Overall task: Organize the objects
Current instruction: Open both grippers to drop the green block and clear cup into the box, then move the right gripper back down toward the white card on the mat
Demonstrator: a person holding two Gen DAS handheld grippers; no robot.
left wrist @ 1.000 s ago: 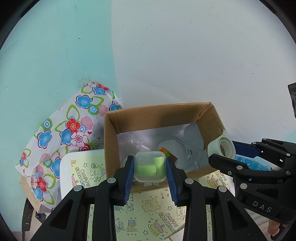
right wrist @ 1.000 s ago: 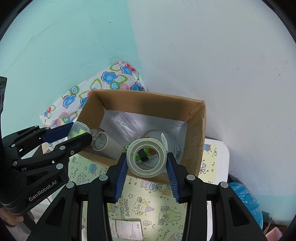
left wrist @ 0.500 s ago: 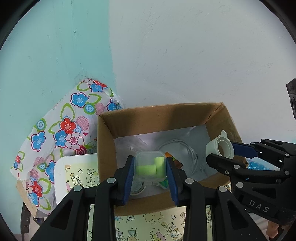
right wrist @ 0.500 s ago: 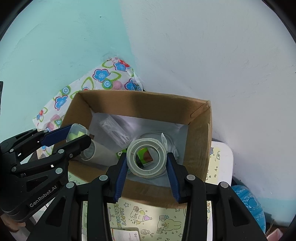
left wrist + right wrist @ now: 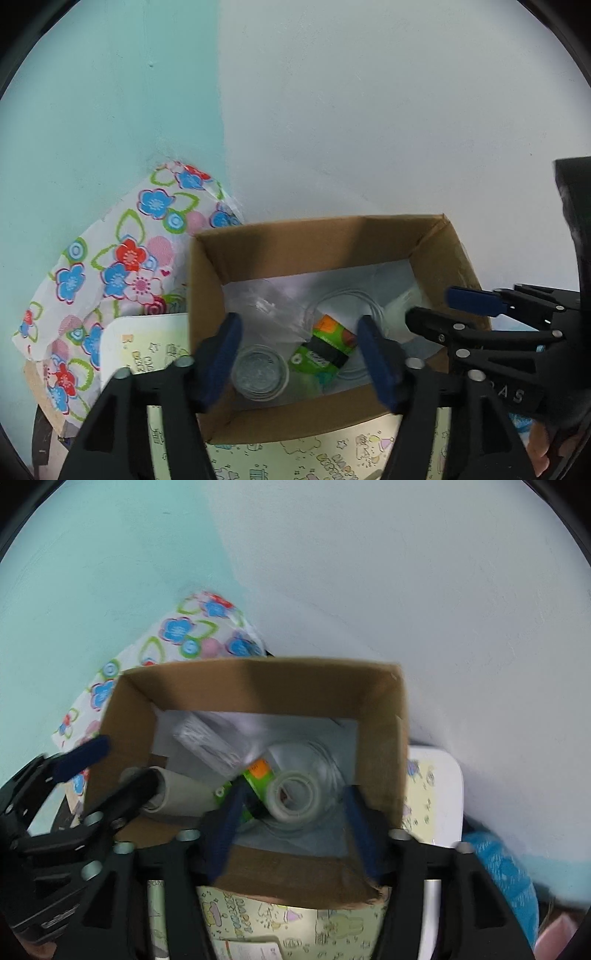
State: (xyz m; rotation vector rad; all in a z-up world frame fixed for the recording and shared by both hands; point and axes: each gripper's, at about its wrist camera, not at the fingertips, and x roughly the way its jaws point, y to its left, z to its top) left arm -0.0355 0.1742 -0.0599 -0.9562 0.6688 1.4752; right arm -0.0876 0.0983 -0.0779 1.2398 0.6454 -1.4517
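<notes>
Left wrist: left gripper (image 5: 299, 354) jaws opening, nothing between pads, over cardboard box (image 5: 295, 236); green packet (image 5: 321, 354) on box floor near front wall.
Right wrist: right gripper (image 5: 291, 830) jaws opening, tape roll (image 5: 295, 794) loose between them, on box floor mid-front.

We count one cardboard box (image 5: 258, 679), one tape roll (image 5: 295, 794), one green packet (image 5: 321, 350), one round tub (image 5: 260, 371), two tongs.

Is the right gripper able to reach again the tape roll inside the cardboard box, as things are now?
Probably yes. The right gripper hangs over the open-topped cardboard box, its jaws opening, and the tape roll lies free right below between them. Only the green packet lies against the roll.
</notes>
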